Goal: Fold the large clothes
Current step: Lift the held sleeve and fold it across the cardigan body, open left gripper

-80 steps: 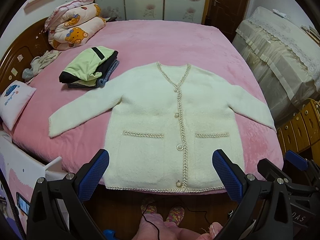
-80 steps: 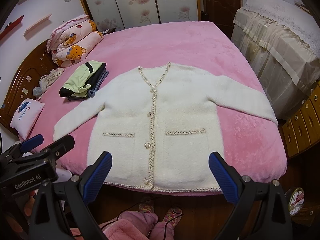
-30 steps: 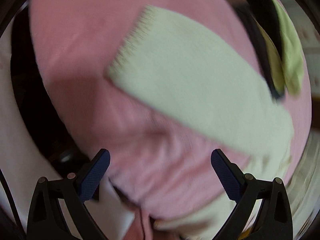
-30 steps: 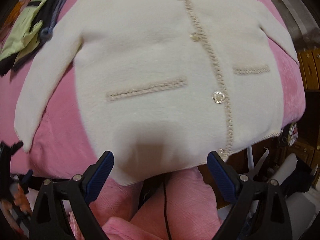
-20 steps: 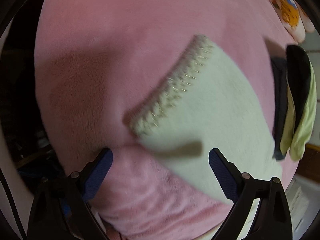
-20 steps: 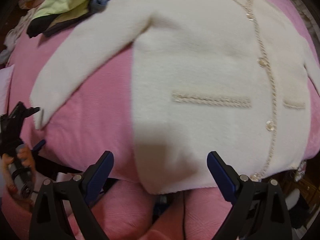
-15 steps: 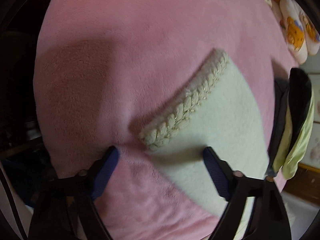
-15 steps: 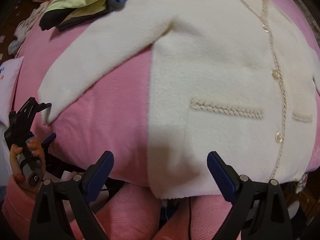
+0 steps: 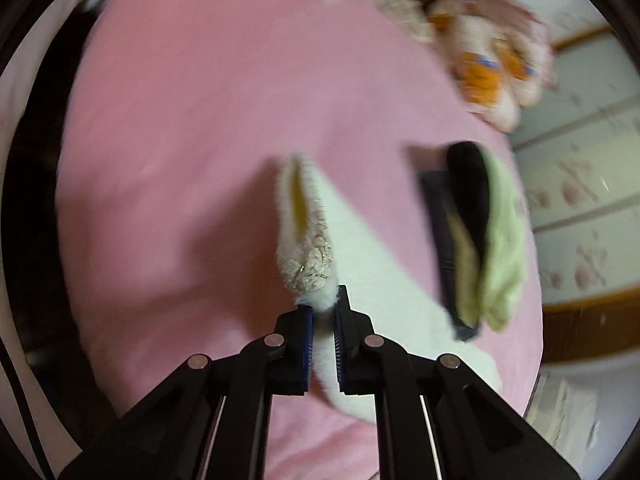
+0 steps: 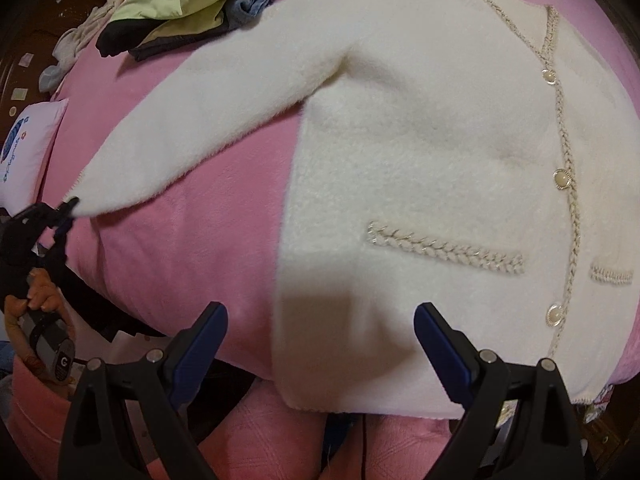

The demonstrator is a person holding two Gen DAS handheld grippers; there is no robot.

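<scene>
My left gripper [image 9: 324, 312] has its jaws pinched on the braided cuff [image 9: 306, 268] of the cardigan's sleeve — white fluff shows between the blue pads [image 9: 307, 330], and the cuff stands up off the pink blanket [image 9: 180, 140] with its opening facing the camera. The view is motion-blurred. Past the cuff, the sleeve runs down to the right; beside it lies a pile of folded clothes [image 9: 480, 236], green on top of dark. A rolled quilt [image 9: 492, 60] with cartoon print sits further off.

My right gripper [image 10: 320, 332] hangs with jaws spread wide, nothing between them, above the lower hem of the cardigan [image 10: 420, 140]. The cardigan lies flat, front up and buttoned, on the bed — hem at the near edge, pocket trim [image 10: 444, 248] just beyond the right gripper. Its sleeve [image 10: 208, 120] stretches left to where the left gripper holds the tip, a hand [image 10: 38, 292] on that gripper's handle. A small pillow [image 10: 28, 148] sits at the far left.
</scene>
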